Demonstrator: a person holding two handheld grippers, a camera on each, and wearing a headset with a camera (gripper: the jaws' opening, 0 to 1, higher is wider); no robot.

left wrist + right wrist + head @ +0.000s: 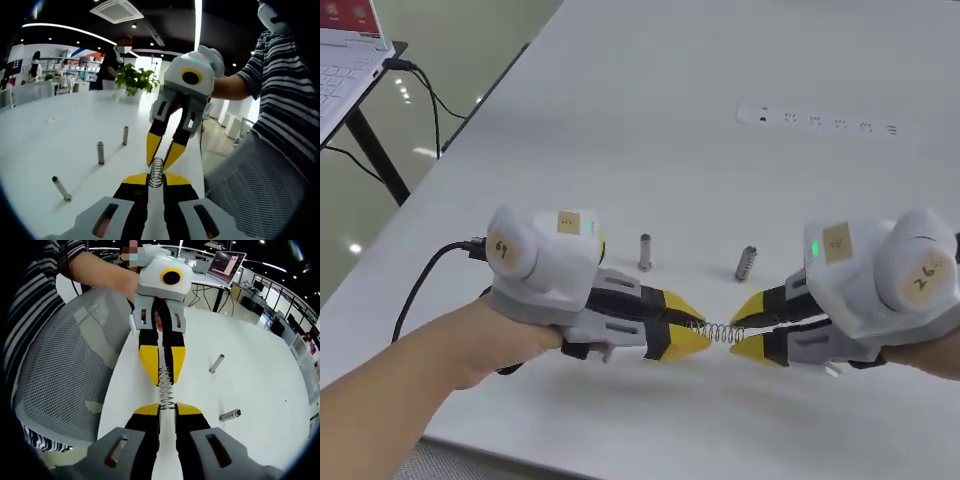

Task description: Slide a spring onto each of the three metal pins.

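A thin metal spring (720, 332) hangs level above the white table, stretched between both grippers. My left gripper (698, 328) is shut on its left end, and my right gripper (744, 331) is shut on its right end, tip to tip. In the left gripper view the spring (157, 172) runs from my own jaws to the right gripper (161, 159). In the right gripper view the spring (166, 389) reaches the left gripper (163, 371). A bare pin (645, 252) stands behind. A pin wearing a spring (746, 264) stands to its right. Another sprung pin (125, 135) stands farther off.
A power strip (815, 120) lies far back on the table (620, 120). A laptop (345, 60) sits on a stand at the left, with a black cable (425, 95) beside it. A grey mesh chair (65, 370) stands at the table's near edge. People stand in the background.
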